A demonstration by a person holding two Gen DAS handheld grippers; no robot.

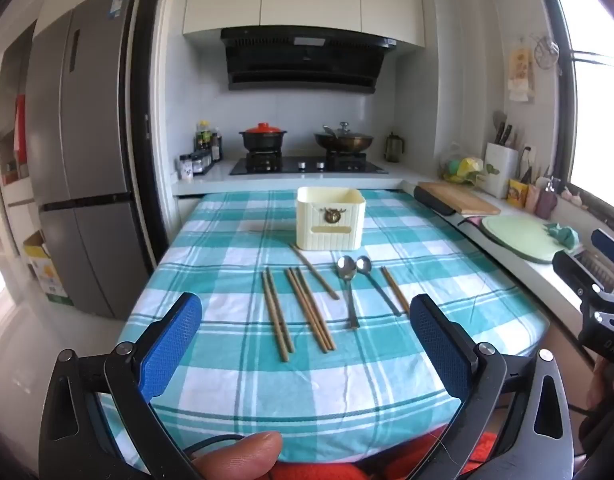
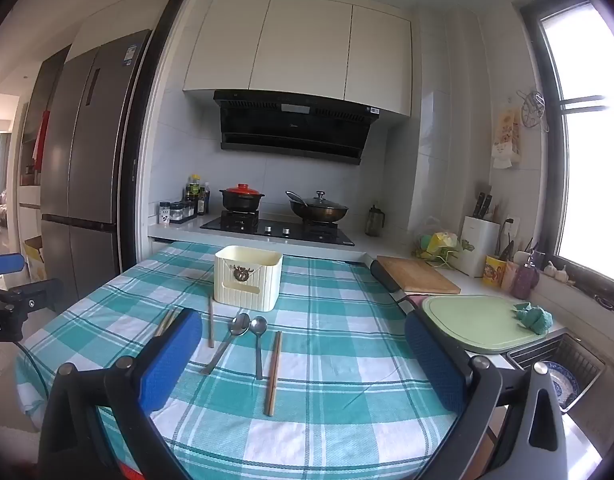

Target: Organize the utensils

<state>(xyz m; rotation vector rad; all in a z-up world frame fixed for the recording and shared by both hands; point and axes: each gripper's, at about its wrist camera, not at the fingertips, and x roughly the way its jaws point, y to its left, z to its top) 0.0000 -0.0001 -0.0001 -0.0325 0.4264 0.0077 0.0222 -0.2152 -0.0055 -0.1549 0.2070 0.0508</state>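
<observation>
On the teal-checked tablecloth (image 1: 227, 380) stands a cream utensil holder (image 1: 331, 218) (image 2: 247, 280). In front of it lie several wooden chopsticks: a pair (image 1: 277, 314), a bundle (image 1: 311, 308), a single slanted stick (image 1: 315, 272) and a pair at the right (image 1: 395, 288) (image 2: 274, 372). Two metal spoons (image 1: 347, 280) (image 1: 373, 280) lie side by side, also seen in the right wrist view (image 2: 237, 332) (image 2: 259, 332). My left gripper (image 1: 305, 303) hovers open at the table's near edge, short of the chopsticks. My right gripper (image 2: 303, 322) is open too, nothing between its fingers.
Behind the table is a stove with a red-lidded pot (image 1: 263, 136) and a wok (image 1: 343, 140). A fridge (image 1: 79, 160) stands at the left. To the right a counter holds a wooden board (image 1: 459, 198), a green board (image 1: 523, 236) and a sink (image 2: 559, 368).
</observation>
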